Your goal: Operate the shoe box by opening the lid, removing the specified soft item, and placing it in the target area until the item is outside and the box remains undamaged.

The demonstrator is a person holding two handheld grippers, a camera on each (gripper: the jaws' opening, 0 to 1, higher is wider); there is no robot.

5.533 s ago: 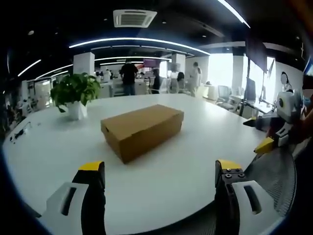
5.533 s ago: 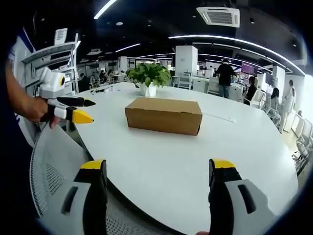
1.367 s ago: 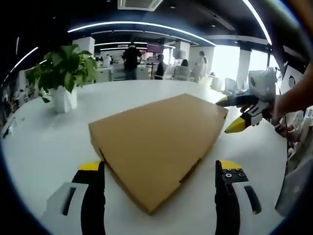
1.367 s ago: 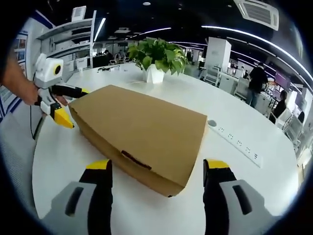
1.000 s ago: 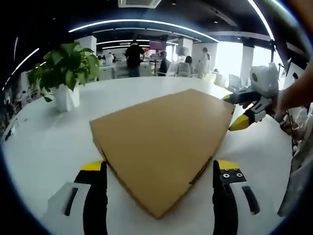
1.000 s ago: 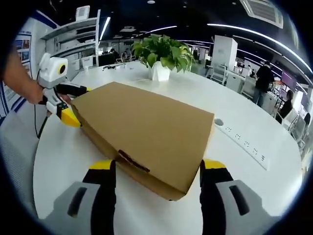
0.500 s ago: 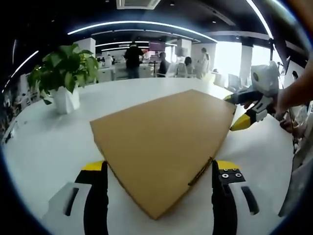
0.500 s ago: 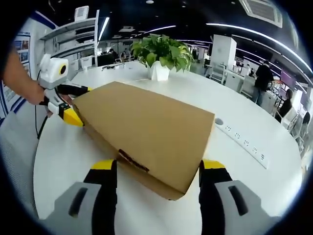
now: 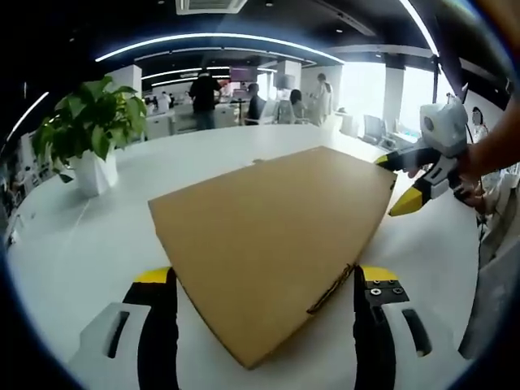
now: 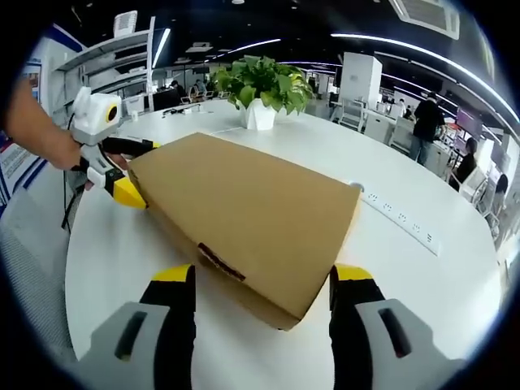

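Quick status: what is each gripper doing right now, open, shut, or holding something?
Left gripper: open, holding nothing, jaws either side of a corner of the shoe box.
Right gripper: open, holding nothing, jaws spread at the box's other end.

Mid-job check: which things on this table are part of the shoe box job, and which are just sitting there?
Part of the job:
shoe box, lid closed
left gripper, jaws open at one corner
right gripper, jaws open at the other end

Just sitting there:
potted plant
power strip
white table
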